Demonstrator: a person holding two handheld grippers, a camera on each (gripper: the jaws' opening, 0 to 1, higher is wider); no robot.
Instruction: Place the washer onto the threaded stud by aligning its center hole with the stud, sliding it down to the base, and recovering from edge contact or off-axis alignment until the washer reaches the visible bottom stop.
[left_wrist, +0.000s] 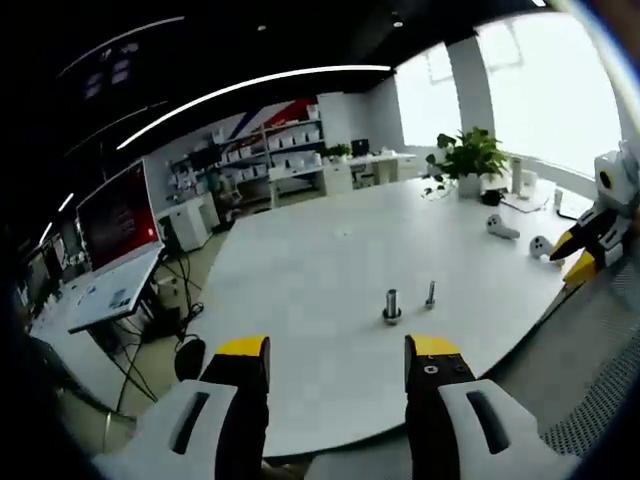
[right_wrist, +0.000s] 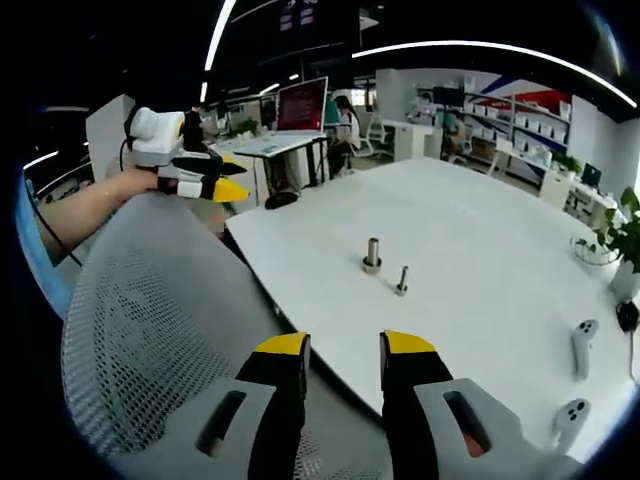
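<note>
Two small metal pieces stand upright on the white table (left_wrist: 320, 250): a thick short cylinder (left_wrist: 391, 303) with a wider ring at its foot, and a thin stud (left_wrist: 431, 293) just right of it. I see the same cylinder (right_wrist: 372, 253) and stud (right_wrist: 402, 279) in the right gripper view. Whether the ring is the washer I cannot tell. My left gripper (left_wrist: 338, 350) hangs open short of the table's near edge, holding nothing. My right gripper (right_wrist: 345, 345) is open too, over a chair back, with nothing between its jaws. Both grippers are well away from the metal pieces.
A grey mesh chair back (right_wrist: 150, 330) sits under the right gripper. Two white controllers (right_wrist: 580, 345) lie on the table (right_wrist: 480, 230), and a potted plant (left_wrist: 468, 158) stands at the far edge. Desks, a red screen (left_wrist: 118, 215) and shelves lie beyond.
</note>
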